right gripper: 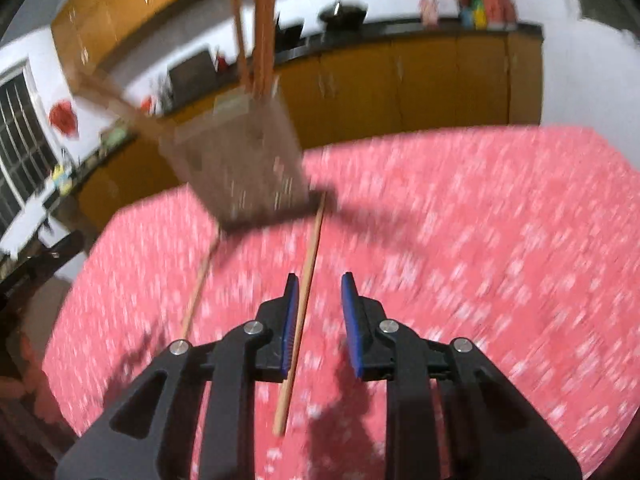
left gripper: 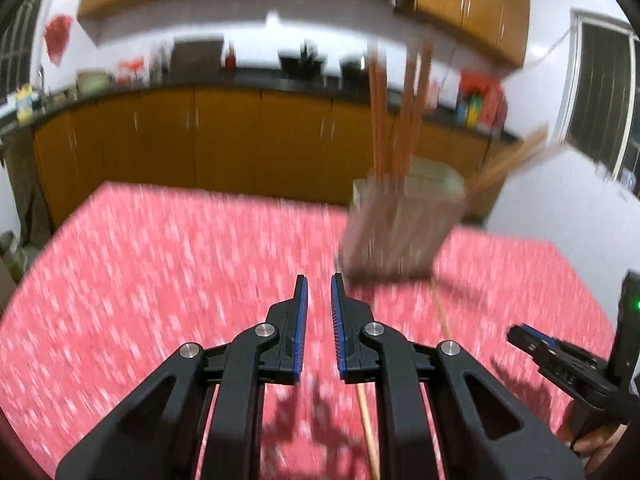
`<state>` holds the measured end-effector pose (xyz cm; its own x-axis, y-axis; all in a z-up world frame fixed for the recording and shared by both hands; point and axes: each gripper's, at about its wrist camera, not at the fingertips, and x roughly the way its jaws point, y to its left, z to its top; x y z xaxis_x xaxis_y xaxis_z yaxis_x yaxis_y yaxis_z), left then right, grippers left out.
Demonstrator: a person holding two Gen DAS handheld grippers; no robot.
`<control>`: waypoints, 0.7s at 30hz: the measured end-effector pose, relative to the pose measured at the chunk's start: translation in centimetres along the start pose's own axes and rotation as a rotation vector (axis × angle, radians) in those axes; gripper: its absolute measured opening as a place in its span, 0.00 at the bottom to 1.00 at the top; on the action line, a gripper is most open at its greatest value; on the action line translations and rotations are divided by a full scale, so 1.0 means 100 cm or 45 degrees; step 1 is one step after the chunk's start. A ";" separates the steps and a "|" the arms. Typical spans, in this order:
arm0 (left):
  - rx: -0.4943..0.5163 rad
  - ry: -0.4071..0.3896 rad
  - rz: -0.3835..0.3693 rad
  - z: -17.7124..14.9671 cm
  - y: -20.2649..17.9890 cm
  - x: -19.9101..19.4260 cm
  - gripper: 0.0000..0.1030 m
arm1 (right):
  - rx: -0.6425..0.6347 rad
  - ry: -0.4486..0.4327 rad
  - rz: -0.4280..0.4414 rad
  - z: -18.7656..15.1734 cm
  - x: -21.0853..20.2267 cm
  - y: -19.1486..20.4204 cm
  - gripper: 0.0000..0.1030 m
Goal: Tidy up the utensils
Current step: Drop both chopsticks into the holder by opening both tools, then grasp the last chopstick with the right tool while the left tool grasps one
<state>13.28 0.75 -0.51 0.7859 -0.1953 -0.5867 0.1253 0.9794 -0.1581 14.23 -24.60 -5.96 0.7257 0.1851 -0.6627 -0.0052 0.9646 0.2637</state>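
Only the right view shows two loose chopsticks (right gripper: pixel 304 300); both tools (left gripper: pixel 319 292) (right gripper: pixel 320 292) gape slightly, empty.

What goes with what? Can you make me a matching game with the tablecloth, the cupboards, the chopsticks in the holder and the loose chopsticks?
Things:
1. tablecloth
2. cupboards
3. chopsticks in the holder
4. loose chopsticks

Colour or state:
A. lying flat on the table
B. pinkish red with white specks
C. standing up
D. orange-brown

Pairs: 1-B, 2-D, 3-C, 4-A
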 end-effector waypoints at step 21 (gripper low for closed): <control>0.096 0.298 -0.040 -0.070 -0.036 0.058 0.34 | -0.020 0.110 -0.198 -0.025 0.026 -0.006 0.08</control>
<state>13.10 -4.25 -8.89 0.6204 -0.2234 -0.7518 0.1988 0.9721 -0.1248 14.39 -24.23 -9.63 0.6567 0.0486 -0.7526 0.0908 0.9856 0.1428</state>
